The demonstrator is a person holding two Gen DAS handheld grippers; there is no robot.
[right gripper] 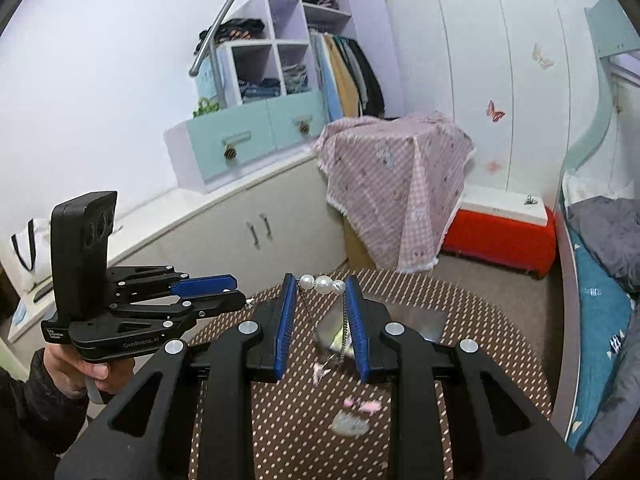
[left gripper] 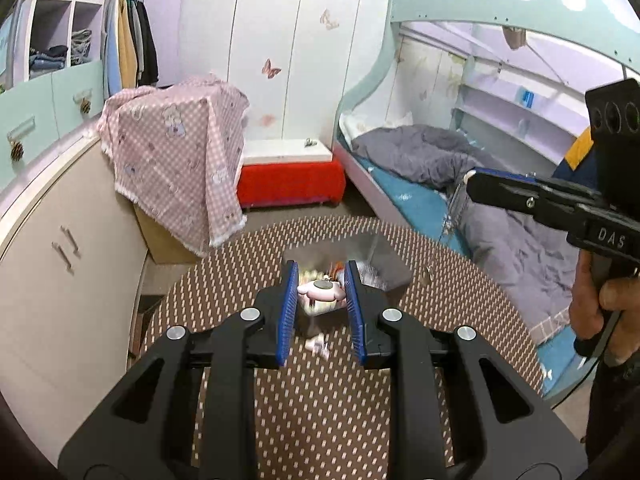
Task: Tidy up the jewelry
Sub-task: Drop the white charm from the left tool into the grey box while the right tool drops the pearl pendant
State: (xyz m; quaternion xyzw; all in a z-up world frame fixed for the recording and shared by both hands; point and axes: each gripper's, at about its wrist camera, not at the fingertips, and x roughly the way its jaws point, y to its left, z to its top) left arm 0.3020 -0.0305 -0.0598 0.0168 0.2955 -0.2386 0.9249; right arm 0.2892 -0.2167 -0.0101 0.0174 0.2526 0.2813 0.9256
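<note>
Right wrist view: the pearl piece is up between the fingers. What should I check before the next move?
1. Right gripper holds pearl necklace: ok.
2. Chain hangs free of the table: cannot tell.
3. Left gripper holds pink charm: ok.
4. Clear box in reach below: ok.
5. Loose pink pieces on table, blurred: cannot tell.

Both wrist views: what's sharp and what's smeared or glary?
Left wrist view: left gripper and the pink charm it grips are sharp; the clear box behind is smeared and glary, the small piece on the table is blurred.
Right wrist view: the pearl piece in the right gripper is crisp; its hanging chain and the pink bits on the table are soft.
</note>
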